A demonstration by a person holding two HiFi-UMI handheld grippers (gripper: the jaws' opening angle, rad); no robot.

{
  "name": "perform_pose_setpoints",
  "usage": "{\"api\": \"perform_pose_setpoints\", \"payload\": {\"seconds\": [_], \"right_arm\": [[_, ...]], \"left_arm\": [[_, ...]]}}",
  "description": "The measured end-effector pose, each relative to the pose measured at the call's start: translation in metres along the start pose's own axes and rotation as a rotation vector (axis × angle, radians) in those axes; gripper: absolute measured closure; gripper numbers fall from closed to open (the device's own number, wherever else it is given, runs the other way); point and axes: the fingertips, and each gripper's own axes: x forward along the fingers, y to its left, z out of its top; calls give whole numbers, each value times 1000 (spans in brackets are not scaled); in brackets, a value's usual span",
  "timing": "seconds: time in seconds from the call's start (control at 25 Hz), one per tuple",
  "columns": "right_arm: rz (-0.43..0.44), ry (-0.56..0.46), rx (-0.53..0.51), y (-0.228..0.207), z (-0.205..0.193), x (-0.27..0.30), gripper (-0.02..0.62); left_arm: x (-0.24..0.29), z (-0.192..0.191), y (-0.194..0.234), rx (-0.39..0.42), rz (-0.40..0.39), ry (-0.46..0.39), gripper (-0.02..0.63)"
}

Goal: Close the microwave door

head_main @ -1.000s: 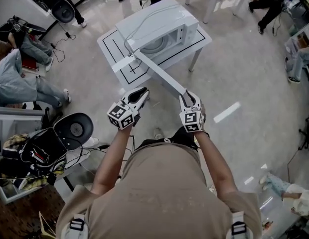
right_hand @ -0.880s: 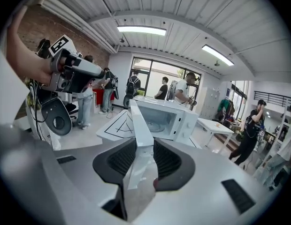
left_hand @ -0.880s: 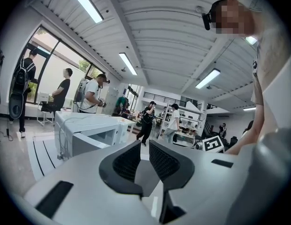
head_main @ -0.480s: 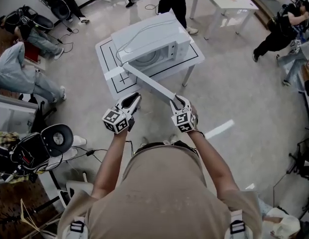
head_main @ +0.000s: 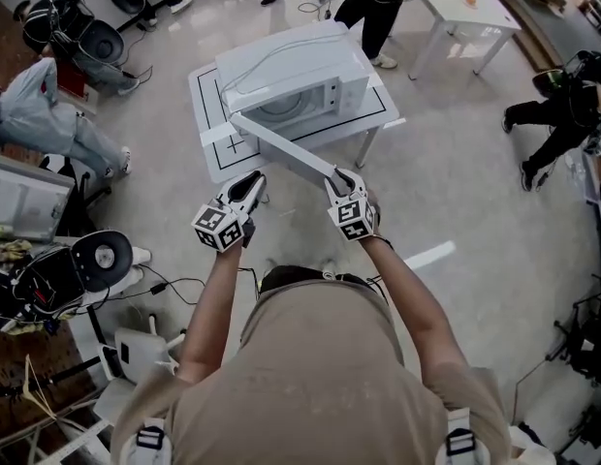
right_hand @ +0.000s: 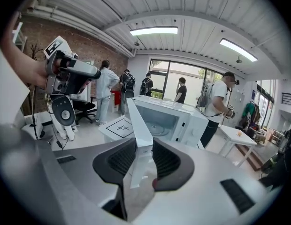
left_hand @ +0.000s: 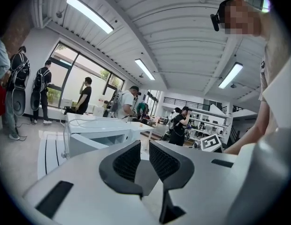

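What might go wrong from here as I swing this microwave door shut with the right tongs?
The right tongs pinch only the thin free edge of the microwave door, so they may slip off mid-swing. A hard push could also shift the microwave on its small white table, since the left tongs hang free and brace nothing.

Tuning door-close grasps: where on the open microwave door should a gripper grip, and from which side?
The free edge of the door, farthest from the hinge: it is a thin upright panel swung out from the microwave, so come end-on from the front, jaws astride it. The right gripper is shut on it there.
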Motion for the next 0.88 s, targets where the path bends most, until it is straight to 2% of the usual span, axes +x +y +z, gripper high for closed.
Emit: {"api": "perform_pose_setpoints", "payload": {"seconds": [0.16, 0.44, 0.88], "right_arm": [[14, -3, 1, -9, -1, 4, 483], [-16, -16, 20, -28, -4, 11, 483], [-38, 14, 13, -50, -10, 32, 483]], "left_arm": [[3, -4, -4, 0, 32, 11, 561], [6, -1, -4, 11, 40, 36, 561], [36, 10, 28, 24, -9, 47, 561]]}}
